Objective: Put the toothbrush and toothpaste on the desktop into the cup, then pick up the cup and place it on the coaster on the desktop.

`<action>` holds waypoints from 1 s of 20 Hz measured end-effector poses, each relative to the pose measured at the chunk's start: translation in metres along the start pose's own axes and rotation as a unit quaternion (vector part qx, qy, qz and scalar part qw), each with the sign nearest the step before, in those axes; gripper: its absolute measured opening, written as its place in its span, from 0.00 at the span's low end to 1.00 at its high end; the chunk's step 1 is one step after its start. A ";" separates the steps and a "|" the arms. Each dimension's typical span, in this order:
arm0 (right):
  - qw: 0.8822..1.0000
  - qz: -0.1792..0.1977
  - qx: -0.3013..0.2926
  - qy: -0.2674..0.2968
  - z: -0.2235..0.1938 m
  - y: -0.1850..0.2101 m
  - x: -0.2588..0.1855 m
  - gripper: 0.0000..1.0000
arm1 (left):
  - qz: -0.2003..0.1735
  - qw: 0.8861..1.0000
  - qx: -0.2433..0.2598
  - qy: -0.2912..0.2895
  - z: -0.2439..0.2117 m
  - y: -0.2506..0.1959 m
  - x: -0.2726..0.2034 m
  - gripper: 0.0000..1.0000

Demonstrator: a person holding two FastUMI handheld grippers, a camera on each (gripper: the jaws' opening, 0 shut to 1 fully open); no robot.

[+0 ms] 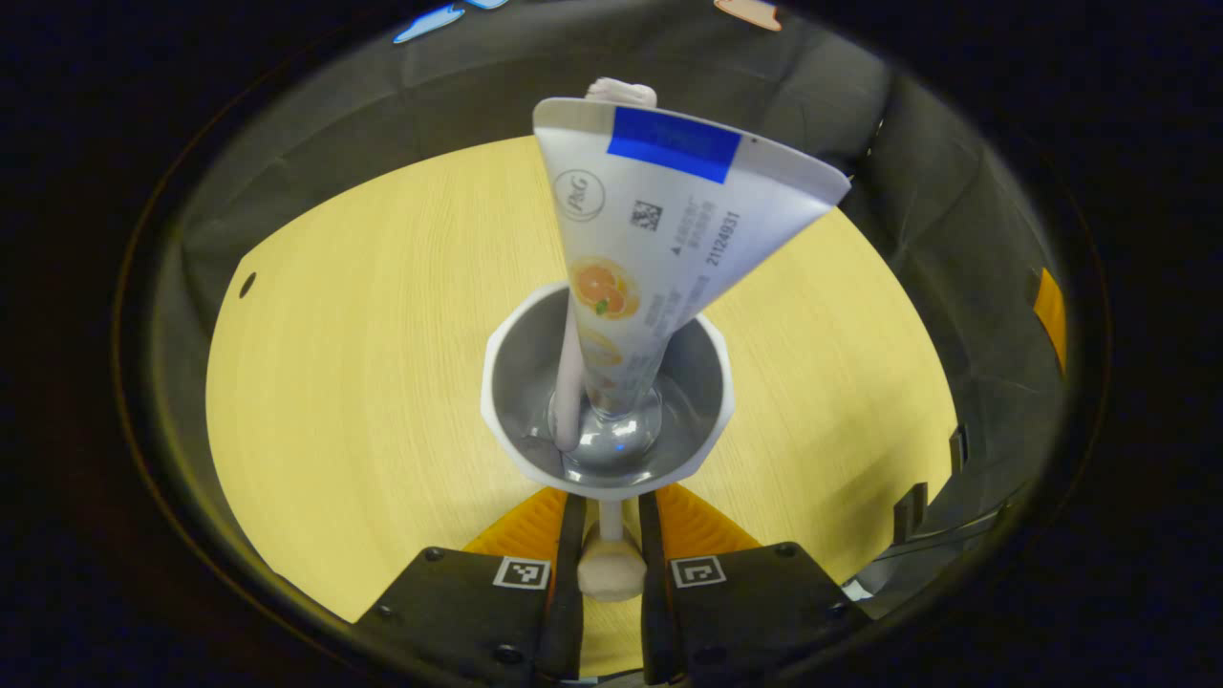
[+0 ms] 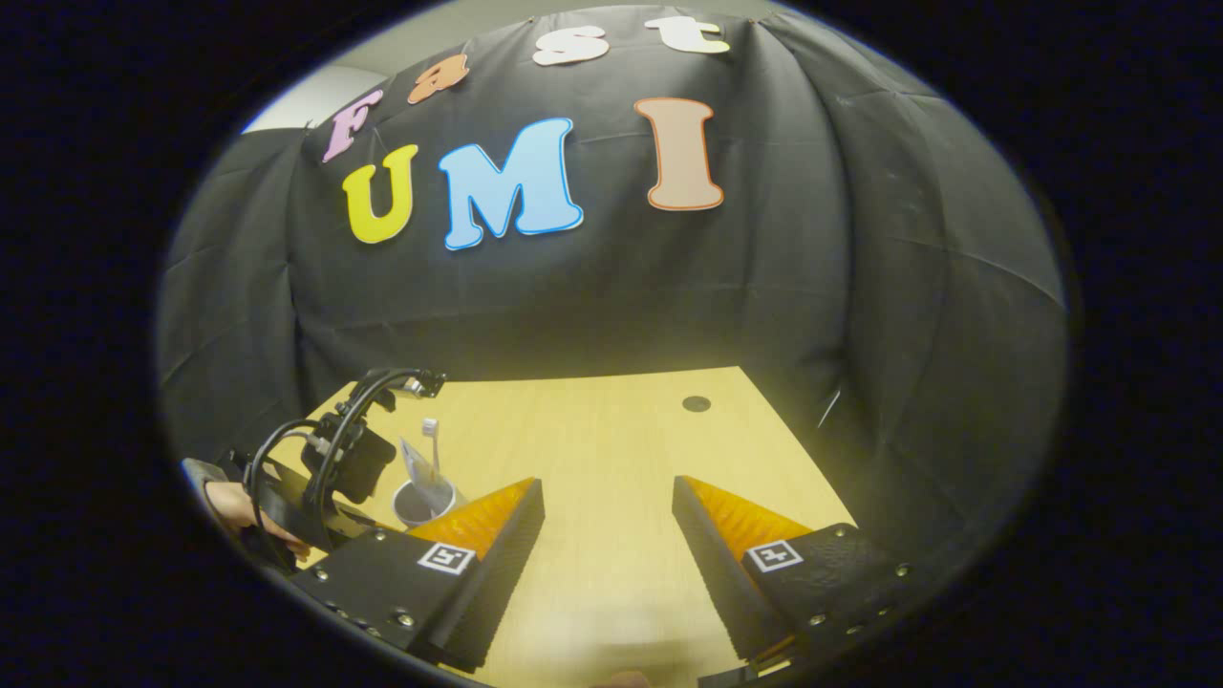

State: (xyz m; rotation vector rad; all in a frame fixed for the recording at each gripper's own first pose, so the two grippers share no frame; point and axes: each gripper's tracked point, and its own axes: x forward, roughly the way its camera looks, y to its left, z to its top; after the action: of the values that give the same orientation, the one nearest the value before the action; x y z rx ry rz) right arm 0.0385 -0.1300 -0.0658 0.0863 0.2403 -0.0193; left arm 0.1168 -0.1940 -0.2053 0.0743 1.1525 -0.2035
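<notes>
The left claw point(image 1: 610, 521) is narrowed on the cup's handle point(image 1: 610, 554), both fingers pressing it, with the cup point(image 1: 521, 382) above the desk point(image 1: 363, 382). The toothpaste point(image 1: 659, 220) and toothbrush point(image 1: 573, 373) stand tilted inside the cup. The right claw point(image 2: 608, 516) hangs wide and holds nothing over the desk, well apart from the cup.

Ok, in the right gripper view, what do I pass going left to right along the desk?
Hand → left gripper → cup holding the toothpaste and toothbrush → right gripper, jaws wide apart → desk hole.
</notes>
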 end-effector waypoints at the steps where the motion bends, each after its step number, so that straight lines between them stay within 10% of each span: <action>1: 1.000 0.001 0.000 0.000 -0.001 -0.003 0.000 0.88 | 0.002 1.000 0.000 0.004 -0.001 -0.001 0.001 0.31; 16: 0.999 0.041 -0.024 0.001 0.001 -0.012 -0.009 0.88 | 0.020 0.999 -0.040 -0.001 -0.009 -0.011 0.012 0.38; 20: 0.999 0.038 -0.037 -0.008 0.006 -0.005 -0.013 0.88 | 0.004 0.998 -0.052 -0.045 -0.001 -0.018 -0.002 0.70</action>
State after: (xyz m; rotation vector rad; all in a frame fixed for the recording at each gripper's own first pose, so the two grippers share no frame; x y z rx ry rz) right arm 0.0276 -0.1353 -0.0569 0.0214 0.2223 0.0650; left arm 0.1117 -0.2111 -0.2032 -0.0219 1.0714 -0.1380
